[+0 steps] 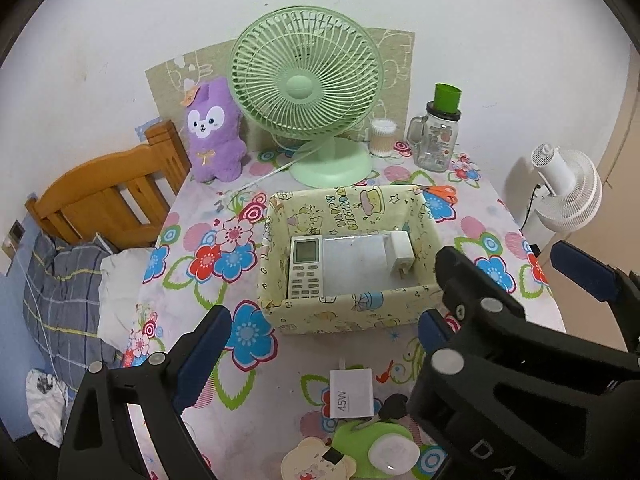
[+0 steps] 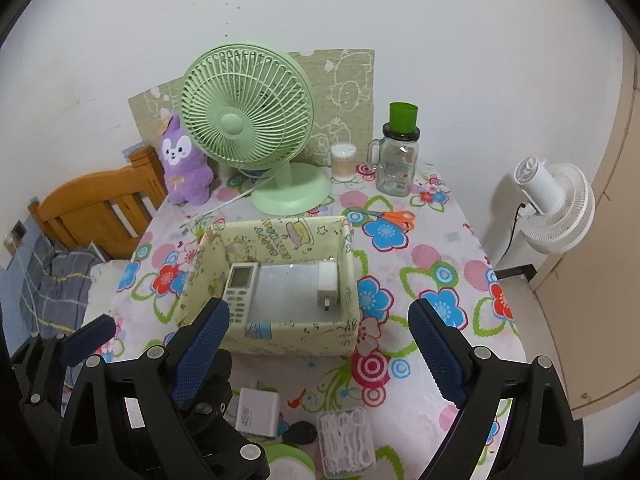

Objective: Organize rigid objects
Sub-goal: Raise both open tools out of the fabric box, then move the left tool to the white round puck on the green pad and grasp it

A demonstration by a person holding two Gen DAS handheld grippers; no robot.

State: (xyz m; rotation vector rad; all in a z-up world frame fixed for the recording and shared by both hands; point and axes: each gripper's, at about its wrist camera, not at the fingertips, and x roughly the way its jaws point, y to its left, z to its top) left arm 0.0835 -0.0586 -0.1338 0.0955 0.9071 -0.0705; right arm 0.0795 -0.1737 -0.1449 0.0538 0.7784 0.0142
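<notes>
A pale yellow fabric storage box [image 1: 344,312] [image 2: 296,336] stands mid-table. Inside lie a white remote control [image 1: 306,266] [image 2: 240,292] and a white charger plug [image 1: 400,254] [image 2: 329,286]. A white 45W charger [image 1: 352,394] [image 2: 258,412] lies in front of the box, with a black key [image 1: 394,405], a green round object [image 1: 372,450] and a clear box of floss picks [image 2: 346,440]. My left gripper [image 1: 316,360] is open and empty above the 45W charger. My right gripper [image 2: 316,356] is open and empty before the box.
A green desk fan [image 1: 306,96], purple plush [image 1: 212,136], cotton-swab jar [image 1: 382,136], glass jar with green cup [image 1: 436,136] and orange scissors [image 1: 442,194] stand behind the box. A wooden bed headboard [image 1: 108,200] is left, a white floor fan [image 1: 568,192] right.
</notes>
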